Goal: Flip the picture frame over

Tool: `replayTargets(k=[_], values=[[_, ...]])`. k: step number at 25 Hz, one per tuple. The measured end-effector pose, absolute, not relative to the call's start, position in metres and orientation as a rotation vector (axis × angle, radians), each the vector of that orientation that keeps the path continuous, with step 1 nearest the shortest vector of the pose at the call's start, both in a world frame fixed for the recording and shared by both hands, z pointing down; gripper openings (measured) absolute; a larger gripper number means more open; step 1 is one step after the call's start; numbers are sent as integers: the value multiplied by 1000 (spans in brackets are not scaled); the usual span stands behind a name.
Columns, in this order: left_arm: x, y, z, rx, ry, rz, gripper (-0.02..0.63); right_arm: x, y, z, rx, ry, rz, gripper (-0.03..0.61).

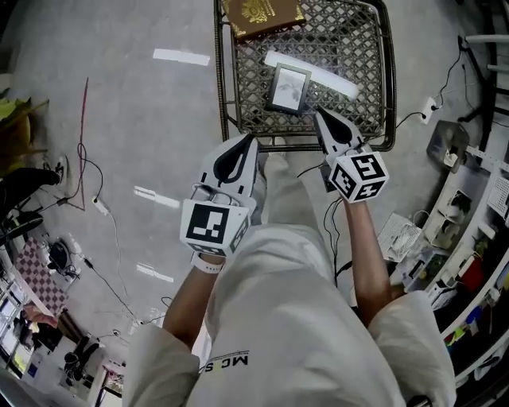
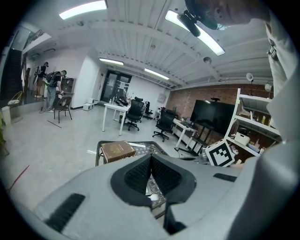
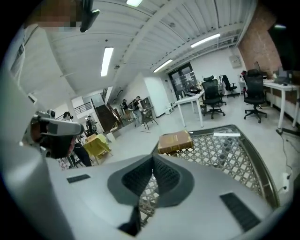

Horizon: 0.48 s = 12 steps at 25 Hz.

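Head view, nearest: the left gripper (image 1: 248,140) hangs over the near rim of the wire table (image 1: 359,48), jaws pressed together, nothing between them.
Left gripper view: the same, both jaws (image 2: 151,158) meet at the tip and hold nothing.
Right gripper: its tip (image 1: 319,114) is already over the table, also clenched and empty; the right gripper view (image 3: 153,160) shows the jaws meeting above the lattice.
Picture frame: it lies flat on the lattice (image 1: 288,87), the picture side up as far as I can tell, in the middle of the table.
Frame to right gripper: the frame is just beyond and a little left of the tip, near its near right corner, not touching.
Frame to left gripper: well apart, further in and to the right.
Book: a brown book (image 1: 261,14) lies at the far left corner, apart from the frame.
Risk, jaws: they must open first; a closed tip would only push the frame away.
Risk, lattice: a jaw going under the thin edge can catch in a hole of the wire.
Risk, slip: a grip on one corner only may let the frame swing and fall.
Risk, landing: a quick turn can knock the front face on the metal.
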<state>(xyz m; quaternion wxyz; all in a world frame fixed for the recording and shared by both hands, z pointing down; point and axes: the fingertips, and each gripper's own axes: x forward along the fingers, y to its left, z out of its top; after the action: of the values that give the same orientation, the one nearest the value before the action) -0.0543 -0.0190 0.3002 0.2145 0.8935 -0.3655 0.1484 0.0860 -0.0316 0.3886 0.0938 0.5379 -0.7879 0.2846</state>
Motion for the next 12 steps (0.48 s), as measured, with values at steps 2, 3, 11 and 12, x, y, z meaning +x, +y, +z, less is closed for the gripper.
replayTargets(k=[2,3,11,12], values=[[-55,-17,293,2484,-1021,400,25,85,-27,373,1591,-2341,798,18],[-56,-16,289,2487,-1025,393,25,85,-24,365,1591,-2342,777,18],[-64,-12,259,2521,-1068,346,25,83,-8,311,1619,-2369,636,18],[-64,-12,254,2530,-1074,340,25,83,-7,305,1624,-2375,620,18]])
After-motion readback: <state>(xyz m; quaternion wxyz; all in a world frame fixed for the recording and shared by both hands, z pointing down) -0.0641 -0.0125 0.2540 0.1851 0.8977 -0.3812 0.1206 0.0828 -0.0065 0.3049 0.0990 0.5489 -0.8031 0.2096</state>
